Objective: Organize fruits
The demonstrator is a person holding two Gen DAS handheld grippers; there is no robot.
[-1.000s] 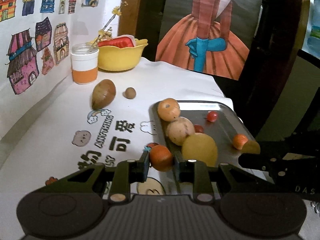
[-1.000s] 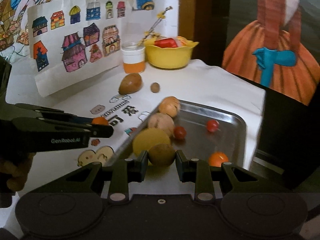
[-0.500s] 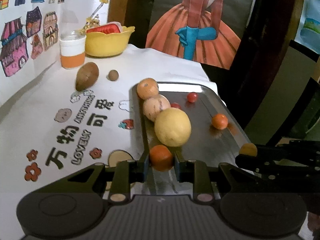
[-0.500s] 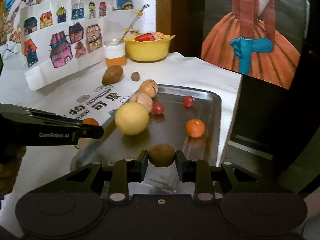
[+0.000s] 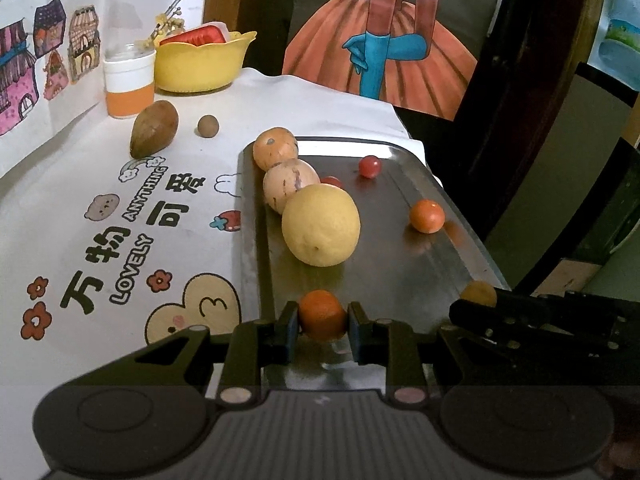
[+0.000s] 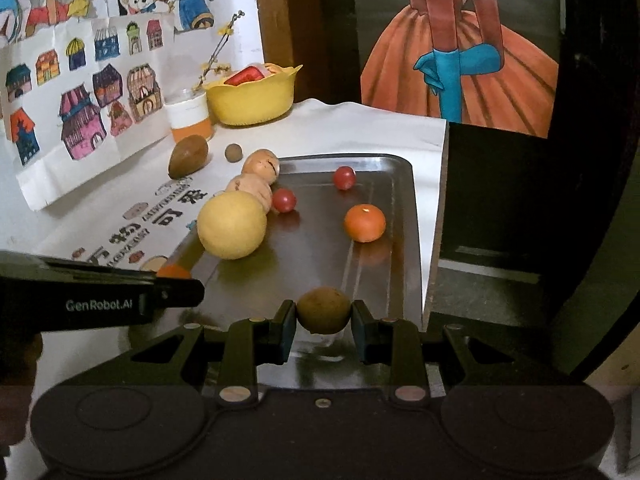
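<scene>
Both grippers are over the near end of the metal tray (image 5: 256, 240), each clamped on a piece of fruit. The left gripper (image 5: 323, 322) pinches a small orange (image 5: 322, 314) between its fingers, close to the tray's left rim. The right gripper (image 6: 323, 316) squeezes a brownish-green round fruit (image 6: 324, 310) above the near end of the tray, toward its right side. On the tray, a big yellow fruit (image 5: 320, 224) sits along the left edge, touching a pale speckled fruit (image 5: 290, 186), and behind that an orange-tan one (image 5: 275, 148) rests at the far left corner. A second small orange (image 6: 365, 223) lies alone toward the right side, and two cherry tomatoes (image 6: 344, 177) sit farther back, one of them right beside the speckled fruit. Off the tray, on the white printed cloth (image 5: 80, 184), a brown pointed fruit (image 5: 154, 128) and a little brown ball (image 5: 208, 125) lie near an orange-and-white cup (image 5: 129, 88) and a yellow bowl (image 5: 200, 66).
</scene>
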